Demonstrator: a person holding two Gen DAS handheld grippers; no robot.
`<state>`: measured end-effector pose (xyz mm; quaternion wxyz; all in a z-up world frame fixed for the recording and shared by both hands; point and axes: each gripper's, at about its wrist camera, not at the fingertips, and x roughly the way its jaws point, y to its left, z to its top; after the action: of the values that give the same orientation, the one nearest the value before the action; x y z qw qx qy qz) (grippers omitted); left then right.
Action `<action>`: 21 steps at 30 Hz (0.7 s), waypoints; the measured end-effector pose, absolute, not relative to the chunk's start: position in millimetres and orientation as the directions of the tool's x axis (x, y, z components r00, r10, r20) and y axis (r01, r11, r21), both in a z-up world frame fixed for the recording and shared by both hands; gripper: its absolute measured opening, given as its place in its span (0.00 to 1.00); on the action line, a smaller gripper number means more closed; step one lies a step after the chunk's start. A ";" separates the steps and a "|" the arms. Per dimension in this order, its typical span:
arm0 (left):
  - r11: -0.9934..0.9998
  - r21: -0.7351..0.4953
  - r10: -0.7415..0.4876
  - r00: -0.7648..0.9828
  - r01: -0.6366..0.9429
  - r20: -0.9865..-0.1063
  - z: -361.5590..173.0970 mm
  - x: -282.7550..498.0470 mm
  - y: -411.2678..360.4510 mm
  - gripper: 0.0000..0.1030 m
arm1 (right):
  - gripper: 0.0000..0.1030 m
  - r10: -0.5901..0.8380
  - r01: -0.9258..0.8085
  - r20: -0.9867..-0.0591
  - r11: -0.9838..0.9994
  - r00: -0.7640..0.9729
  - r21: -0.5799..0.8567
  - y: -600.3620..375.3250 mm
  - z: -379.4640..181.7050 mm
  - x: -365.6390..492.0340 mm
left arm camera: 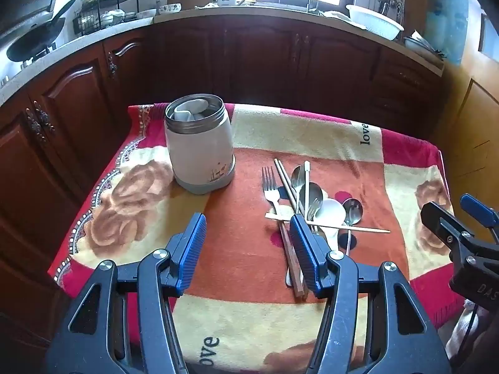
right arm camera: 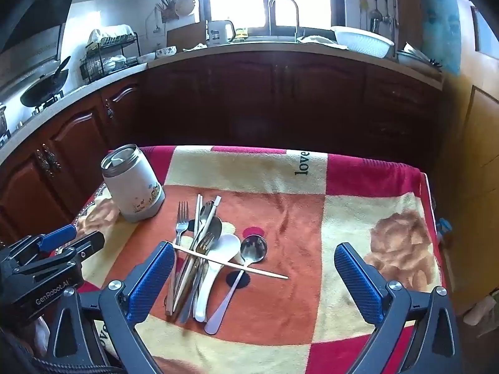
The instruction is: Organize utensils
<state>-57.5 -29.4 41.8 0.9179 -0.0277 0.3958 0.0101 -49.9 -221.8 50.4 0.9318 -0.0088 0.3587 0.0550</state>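
A pile of utensils (right arm camera: 199, 249) lies on the blanket-covered table (right arm camera: 389, 249): forks, metal spoons, a white ceramic spoon (right arm camera: 223, 249), and chopsticks, one of them laid crosswise (right arm camera: 265, 272). An open grey-white canister (right arm camera: 134, 184) with something white inside stands at the back left. My right gripper (right arm camera: 254, 251) hovers wide open over the near side of the pile, touching nothing. In the left wrist view the pile (left arm camera: 308, 193) is to the right of the canister (left arm camera: 199, 149). My left gripper (left arm camera: 248, 221) is open over bare cloth, and its right finger (left arm camera: 302, 243) covers the handles.
Dark wood cabinets (left arm camera: 249, 62) and a countertop run behind the table, bearing a sink tap, a white basin (left arm camera: 374, 21), a dish rack (left arm camera: 106, 9) and a wok. The table's edges drop off left, right and far. A yellow wall stands at the right.
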 end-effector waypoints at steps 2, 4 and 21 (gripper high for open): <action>0.998 -0.050 -0.007 0.686 -0.042 -0.727 42.1 -58.0 -28.8 0.54 | 0.99 0.096 -0.106 -0.673 0.994 0.733 0.026 -221.6 48.5 -49.2; 0.998 -0.055 -0.010 0.687 -0.044 -0.727 41.9 -58.1 -29.3 0.54 | 0.99 0.091 -0.107 -0.675 0.994 0.732 0.018 -219.4 46.7 -48.5; 0.997 -0.063 -0.021 0.686 -0.036 -0.727 37.8 -58.6 -31.1 0.54 | 0.99 0.087 -0.105 -0.702 0.994 0.707 0.018 -220.9 41.7 -42.1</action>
<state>-58.6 -31.1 37.8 0.9175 -0.0361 0.3960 0.0039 -42.1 -220.9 41.7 0.9237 -0.0118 0.3793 0.0522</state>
